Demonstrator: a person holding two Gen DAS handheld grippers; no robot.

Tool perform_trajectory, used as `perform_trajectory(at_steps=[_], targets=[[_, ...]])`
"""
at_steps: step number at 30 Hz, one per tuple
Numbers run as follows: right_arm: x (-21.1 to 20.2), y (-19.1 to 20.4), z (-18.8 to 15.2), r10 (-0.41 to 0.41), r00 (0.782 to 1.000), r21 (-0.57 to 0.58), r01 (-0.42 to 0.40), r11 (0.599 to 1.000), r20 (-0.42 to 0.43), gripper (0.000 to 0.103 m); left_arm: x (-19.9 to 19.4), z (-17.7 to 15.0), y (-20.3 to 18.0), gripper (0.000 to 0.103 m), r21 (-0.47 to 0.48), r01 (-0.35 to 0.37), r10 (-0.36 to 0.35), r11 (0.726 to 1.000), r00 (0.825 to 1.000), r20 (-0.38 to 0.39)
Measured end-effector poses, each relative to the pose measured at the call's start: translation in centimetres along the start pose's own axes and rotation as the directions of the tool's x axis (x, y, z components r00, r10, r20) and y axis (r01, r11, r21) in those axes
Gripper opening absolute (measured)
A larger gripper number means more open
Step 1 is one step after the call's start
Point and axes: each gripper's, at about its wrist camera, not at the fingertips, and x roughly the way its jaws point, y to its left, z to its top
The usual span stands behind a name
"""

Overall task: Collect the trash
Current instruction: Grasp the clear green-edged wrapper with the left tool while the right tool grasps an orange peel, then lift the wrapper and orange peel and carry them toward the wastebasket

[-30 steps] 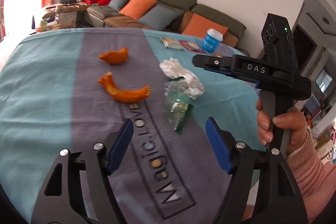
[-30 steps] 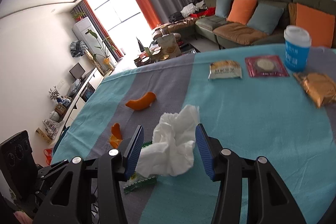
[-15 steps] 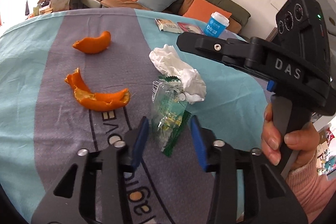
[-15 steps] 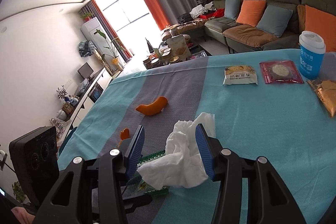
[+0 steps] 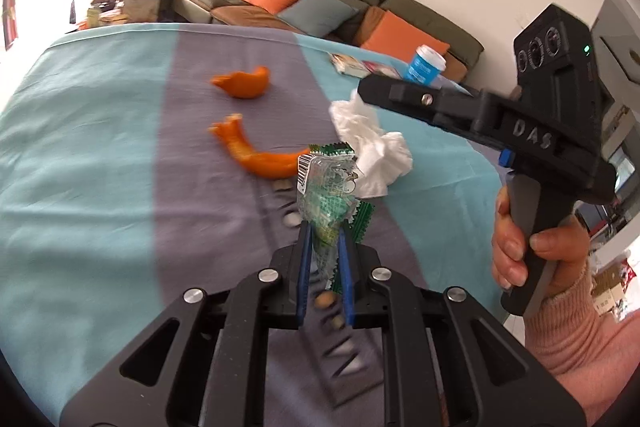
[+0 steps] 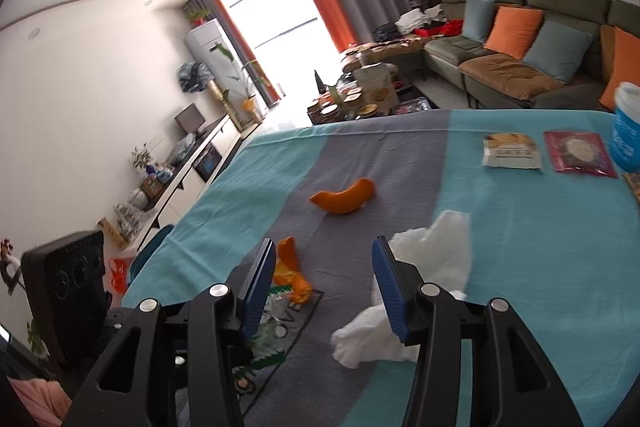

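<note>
- My left gripper (image 5: 323, 247): jaws closing on the clear-and-green plastic snack wrapper (image 5: 326, 195), near end pinched between the blue pads, rest sticking up crinkled.
- My right gripper (image 6: 324, 287): jaws apart, nothing between them; crumpled white tissue (image 6: 424, 283) lies just beside its right finger, on the grey/teal seam of the tablecloth (image 6: 520, 227).
- Step: grabbing the wrapper. Next, I judge: firm up the grip, lift; flimsy film could slip.
- Still out: curved orange peel (image 5: 256, 153) mid grey stripe, second peel piece (image 5: 242, 85) toward far edge. Leathery, curled.
</note>
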Motion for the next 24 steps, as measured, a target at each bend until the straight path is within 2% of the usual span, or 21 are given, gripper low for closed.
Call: perform_trajectory(at_steps=[7,14,20,24], targets=[[3.5,2.1,-0.6,0.005,0.996,-0.045,-0.010,0.999,-0.092,0.046,-4.3,-1.6,3.2,0.013,-0.058,-0.075,0.078,0.996,0.995,0.063],[5.3,2.3,-1.6,-0.015,0.987,-0.037,0.009,0.999,-0.161,0.046,-7.5,-2.9,6.1,0.014,-0.118,-0.154,0.167,0.981,0.980,0.109],[6.0,2.2,-2.0,-0.025,0.982,-0.026,0.021,0.999,-0.190,0.024,-8.4,-3.3,6.8,0.014,-0.146,-0.192,0.211,0.970,0.970,0.122],[6.0,2.4,-2.2,-0.029,0.980,-0.033,0.023,0.999,-0.196,0.018,-9.1,-4.1,6.7,0.014,-0.158,-0.205,0.226,0.966,0.966,0.129]])
